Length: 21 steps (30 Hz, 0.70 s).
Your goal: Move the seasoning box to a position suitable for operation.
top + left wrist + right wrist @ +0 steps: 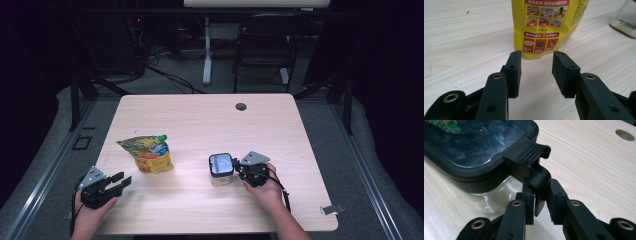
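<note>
Between right claw (540, 202) pads: jar (496, 195) lid latch (534, 170)

A yellow pouch (148, 154) with red panels, a clear jar (221, 170) with black lid, pale wood table (200, 125).

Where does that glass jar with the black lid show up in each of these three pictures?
High view: the glass jar stands right of table centre, at the right claw.
Left gripper view: its glass corner sits at the upper right edge.
Right gripper view: its lid fills the upper left.
Shared landmark: the yellow pouch.
</note>
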Each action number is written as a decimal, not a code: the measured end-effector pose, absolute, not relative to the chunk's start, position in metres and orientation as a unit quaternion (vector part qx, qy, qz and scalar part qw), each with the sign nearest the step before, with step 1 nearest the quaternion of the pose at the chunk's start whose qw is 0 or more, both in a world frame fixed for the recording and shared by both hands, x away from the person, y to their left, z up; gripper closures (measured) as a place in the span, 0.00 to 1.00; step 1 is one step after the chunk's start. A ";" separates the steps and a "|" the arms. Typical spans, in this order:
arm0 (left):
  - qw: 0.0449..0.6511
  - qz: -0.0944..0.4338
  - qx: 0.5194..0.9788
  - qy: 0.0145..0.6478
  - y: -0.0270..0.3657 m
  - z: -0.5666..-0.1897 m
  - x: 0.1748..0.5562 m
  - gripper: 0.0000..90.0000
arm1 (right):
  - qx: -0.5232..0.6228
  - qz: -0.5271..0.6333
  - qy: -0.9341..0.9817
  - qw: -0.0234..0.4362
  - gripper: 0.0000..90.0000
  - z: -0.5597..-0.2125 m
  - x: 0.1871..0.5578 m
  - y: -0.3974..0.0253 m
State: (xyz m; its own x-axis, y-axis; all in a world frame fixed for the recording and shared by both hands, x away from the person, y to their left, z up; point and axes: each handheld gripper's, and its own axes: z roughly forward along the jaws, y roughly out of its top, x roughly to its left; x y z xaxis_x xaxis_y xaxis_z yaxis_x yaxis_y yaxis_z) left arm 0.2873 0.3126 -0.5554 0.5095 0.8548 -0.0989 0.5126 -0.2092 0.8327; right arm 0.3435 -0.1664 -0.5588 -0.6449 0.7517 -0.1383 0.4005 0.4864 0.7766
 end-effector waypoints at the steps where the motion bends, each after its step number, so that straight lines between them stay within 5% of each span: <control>1: 0.430 0.194 0.756 0.453 0.312 -0.555 0.288 0.66 | 0.349 0.366 0.830 0.237 0.86 -0.558 0.342 -0.166; 21: 0.441 0.194 0.764 0.429 0.296 -0.551 0.289 0.65 | 0.362 0.347 0.839 0.212 0.84 -0.552 0.298 -0.168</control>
